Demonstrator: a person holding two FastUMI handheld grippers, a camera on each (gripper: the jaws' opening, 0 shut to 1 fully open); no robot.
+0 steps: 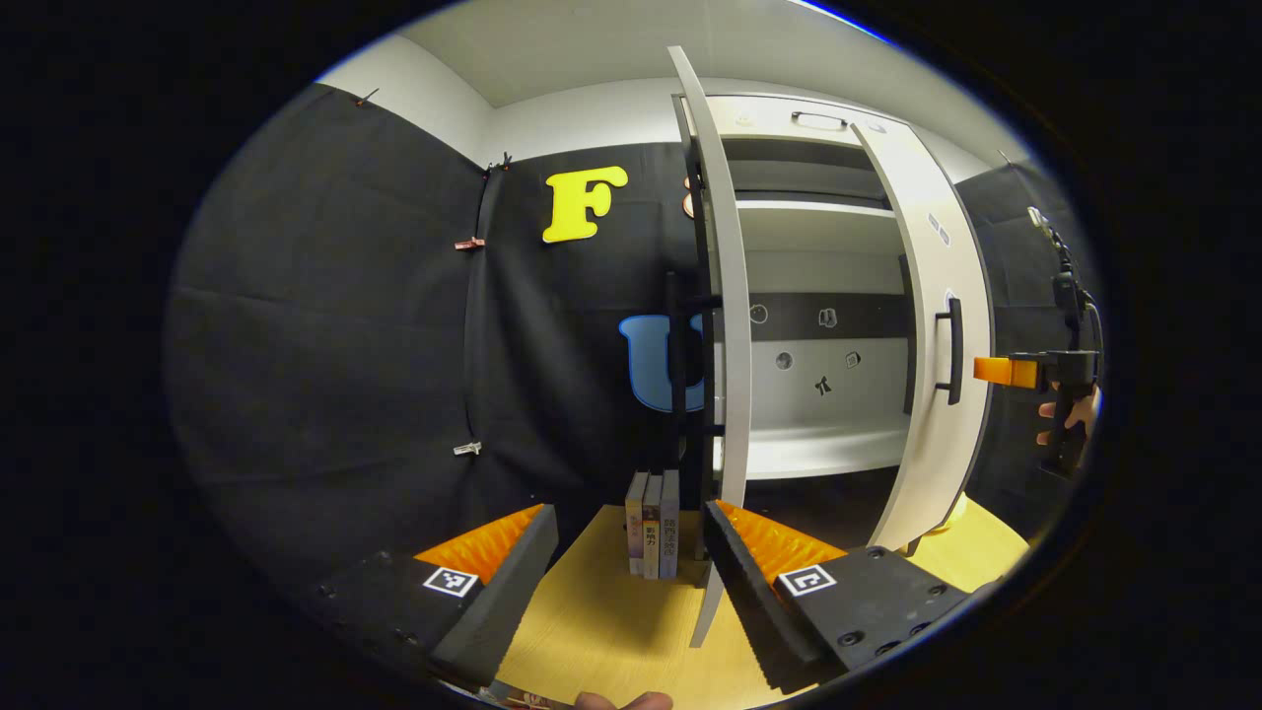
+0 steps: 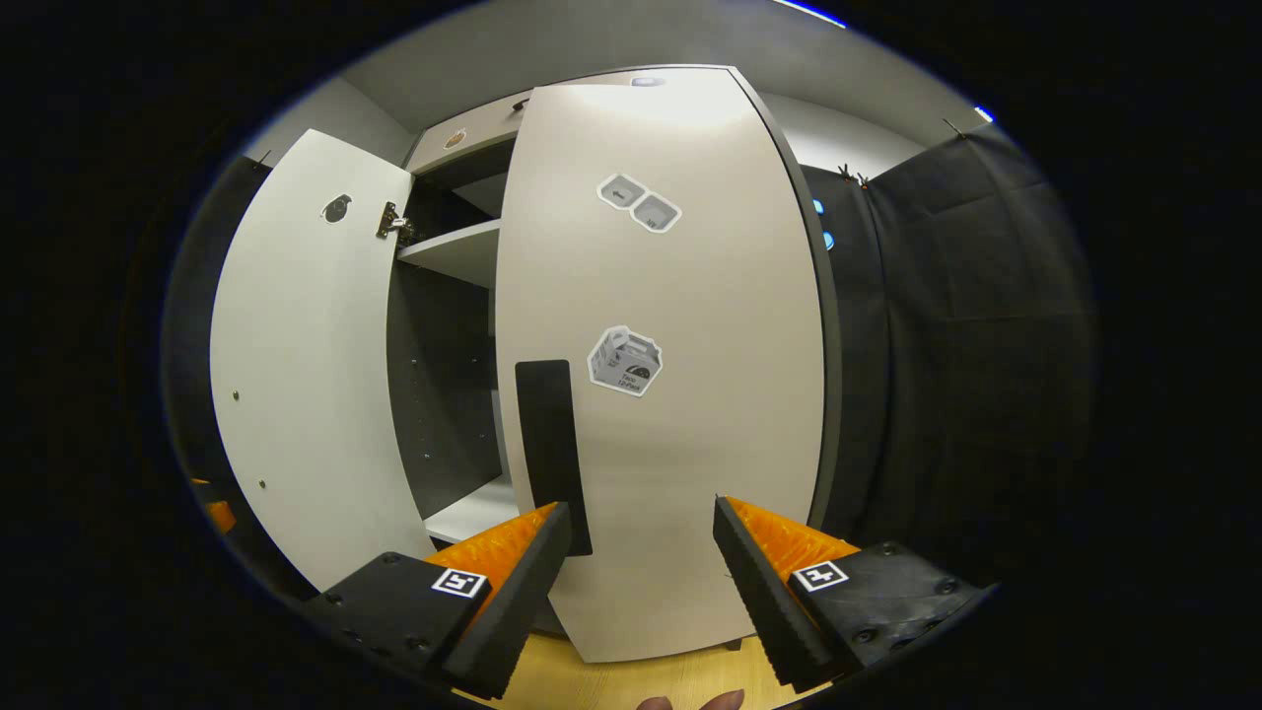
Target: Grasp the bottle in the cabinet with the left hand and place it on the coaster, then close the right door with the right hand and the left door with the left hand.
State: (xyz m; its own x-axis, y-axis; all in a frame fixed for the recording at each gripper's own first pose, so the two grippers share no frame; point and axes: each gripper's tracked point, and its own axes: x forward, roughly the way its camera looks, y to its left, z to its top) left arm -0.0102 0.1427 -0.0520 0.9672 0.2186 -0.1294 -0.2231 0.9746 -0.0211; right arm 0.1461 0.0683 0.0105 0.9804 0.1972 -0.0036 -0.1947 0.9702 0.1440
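Observation:
The white cabinet (image 1: 818, 449) stands with both doors ajar. In the left gripper view my left gripper (image 1: 629, 508) is open and low over the table, facing the left door (image 1: 730, 325), which shows edge-on. The right door (image 1: 937, 325) with its dark handle (image 1: 951, 350) is partly swung in. Beyond it a hand holds the right gripper (image 1: 998, 370) near the door's outer face. In the right gripper view my right gripper (image 2: 641, 503) is open, close before the right door (image 2: 680, 394), its left finger beside the handle (image 2: 552, 444). The left door (image 2: 306, 375) hangs wide open.
Three books (image 1: 653, 523) stand upright on the wooden table (image 1: 611, 621) just left of the left door's foot. The cabinet's shelves (image 2: 454, 251) look bare. Stickers (image 2: 624, 361) dot the right door. Black cloth walls close in on both sides.

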